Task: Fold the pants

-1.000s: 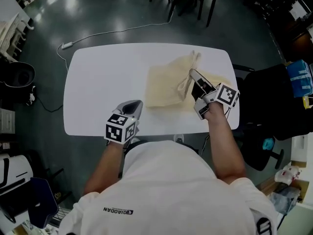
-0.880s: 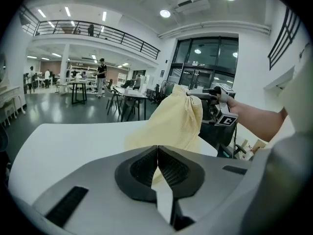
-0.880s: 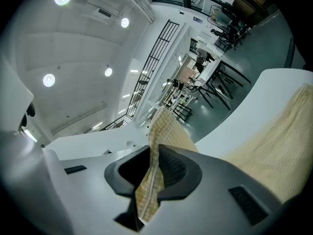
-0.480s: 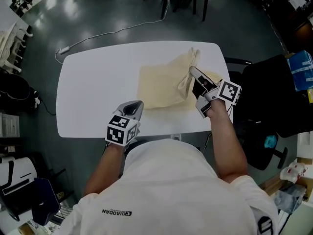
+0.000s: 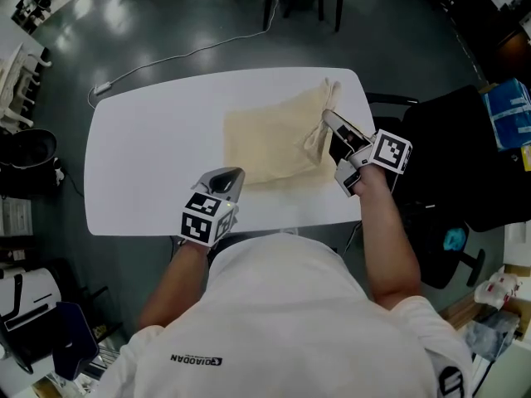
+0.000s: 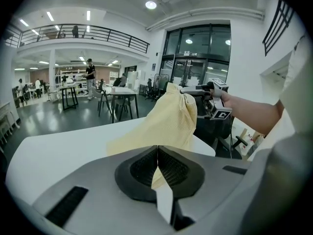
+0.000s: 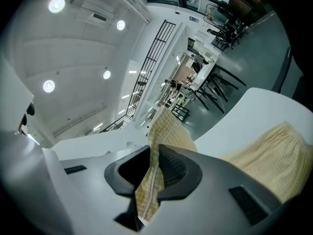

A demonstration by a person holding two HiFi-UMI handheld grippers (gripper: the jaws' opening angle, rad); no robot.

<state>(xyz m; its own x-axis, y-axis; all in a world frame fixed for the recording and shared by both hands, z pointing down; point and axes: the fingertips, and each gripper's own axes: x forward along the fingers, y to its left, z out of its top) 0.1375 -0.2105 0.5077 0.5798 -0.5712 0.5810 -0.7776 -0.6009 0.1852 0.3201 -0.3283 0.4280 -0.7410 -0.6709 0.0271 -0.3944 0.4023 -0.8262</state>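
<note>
Right gripper view: the right claw (image 7: pixel 152 173) grasps a lifted fold of the pants (image 5: pixel 270 143), which lie toward the table's (image 5: pixel 149 164) far right corner. The left claw (image 6: pixel 157 168) is clenched and empty, so the unpinned cloth could drag and bunch.

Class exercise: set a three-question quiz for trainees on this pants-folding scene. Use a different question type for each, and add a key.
1. True or false: the pants lie wholly flat on the table.
2. The right gripper is: A) open above the table; B) shut on a bunched part of the pants; C) shut on the table's edge.
3. Fill in: in the head view, the pants lie on the table's ____ half.
Key: 1 false, since the right gripper holds one part lifted off the table; 2 B; 3 right.
</note>
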